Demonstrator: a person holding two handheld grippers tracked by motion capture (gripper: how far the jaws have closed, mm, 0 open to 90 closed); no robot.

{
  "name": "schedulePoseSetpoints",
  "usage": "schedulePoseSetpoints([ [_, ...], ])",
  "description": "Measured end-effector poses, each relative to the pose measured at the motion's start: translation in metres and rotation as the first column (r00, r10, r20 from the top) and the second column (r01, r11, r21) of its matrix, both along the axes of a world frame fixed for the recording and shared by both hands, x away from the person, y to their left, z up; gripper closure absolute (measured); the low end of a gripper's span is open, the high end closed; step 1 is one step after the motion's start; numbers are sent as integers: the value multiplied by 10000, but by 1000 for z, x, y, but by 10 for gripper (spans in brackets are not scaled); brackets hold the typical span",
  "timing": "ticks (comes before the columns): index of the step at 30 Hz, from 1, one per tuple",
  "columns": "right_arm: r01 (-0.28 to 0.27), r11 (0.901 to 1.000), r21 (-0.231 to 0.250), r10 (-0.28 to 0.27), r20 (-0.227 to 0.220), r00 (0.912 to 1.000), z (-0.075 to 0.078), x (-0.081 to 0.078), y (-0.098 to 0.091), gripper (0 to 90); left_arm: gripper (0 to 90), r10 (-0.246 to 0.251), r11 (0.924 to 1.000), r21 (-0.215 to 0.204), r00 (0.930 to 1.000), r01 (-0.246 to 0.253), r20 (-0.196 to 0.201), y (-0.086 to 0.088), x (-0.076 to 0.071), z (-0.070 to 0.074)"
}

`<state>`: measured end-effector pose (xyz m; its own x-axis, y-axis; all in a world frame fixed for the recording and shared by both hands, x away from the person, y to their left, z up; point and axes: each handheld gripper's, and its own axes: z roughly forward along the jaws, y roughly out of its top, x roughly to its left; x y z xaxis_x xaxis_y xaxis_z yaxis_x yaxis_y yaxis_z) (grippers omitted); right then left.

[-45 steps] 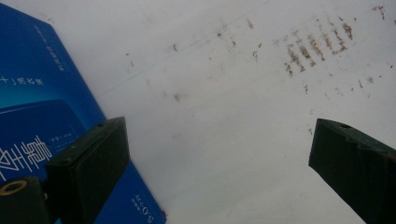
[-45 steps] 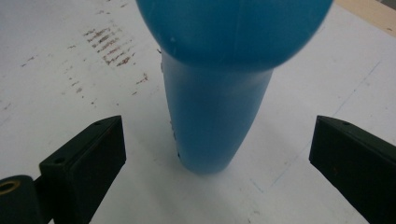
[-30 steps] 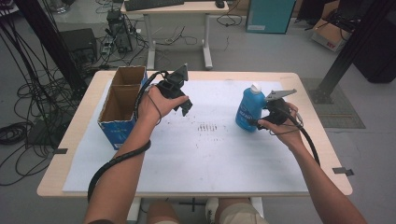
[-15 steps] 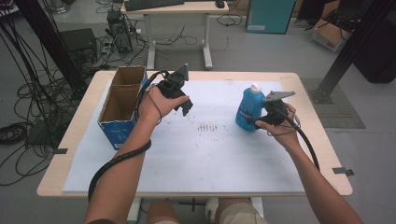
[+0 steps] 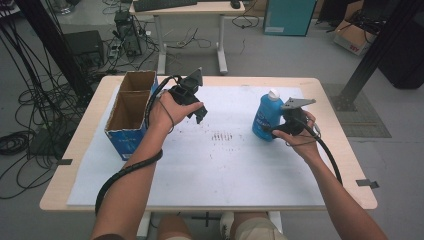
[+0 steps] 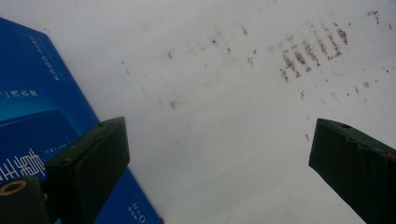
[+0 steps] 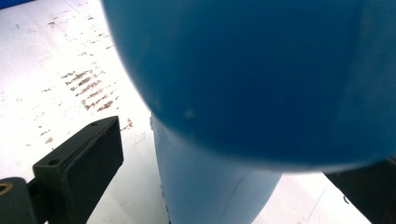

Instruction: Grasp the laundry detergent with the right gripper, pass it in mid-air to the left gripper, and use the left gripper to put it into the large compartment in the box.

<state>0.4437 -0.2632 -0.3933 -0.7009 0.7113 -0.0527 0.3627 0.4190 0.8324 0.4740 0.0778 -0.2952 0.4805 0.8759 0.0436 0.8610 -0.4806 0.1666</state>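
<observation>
- The blue bottle [image 5: 263, 119] stands upright at centre right of the high view, on the white sheet [image 5: 220, 165], probably so the right gripper [image 5: 278, 131] can take it from the side.
- Its jaws are spread wide around the bottle's lower body [image 7: 219, 186], not clamped.
- The left gripper [image 5: 199, 112] hovers agape at upper centre, beside the cardboard box [image 5: 128, 111], its wrist bent downward.

Bare forearms, black tools [image 5: 192, 102] with ribbed black cables, grey three-cornered plates.

Box [image 5: 129, 116] at table [image 5: 345, 165] left edge; bottle [image 5: 265, 117] upright at right; stain patch [image 5: 221, 136] between.
</observation>
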Motion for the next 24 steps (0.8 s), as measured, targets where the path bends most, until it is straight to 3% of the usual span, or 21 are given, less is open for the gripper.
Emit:
schedulePoseSetpoints([
  [24,-13,10000,87,12,135,9999,-1,0,-1,21,55,-62,10000,-8,9999,62,81,-1,0,1],
])
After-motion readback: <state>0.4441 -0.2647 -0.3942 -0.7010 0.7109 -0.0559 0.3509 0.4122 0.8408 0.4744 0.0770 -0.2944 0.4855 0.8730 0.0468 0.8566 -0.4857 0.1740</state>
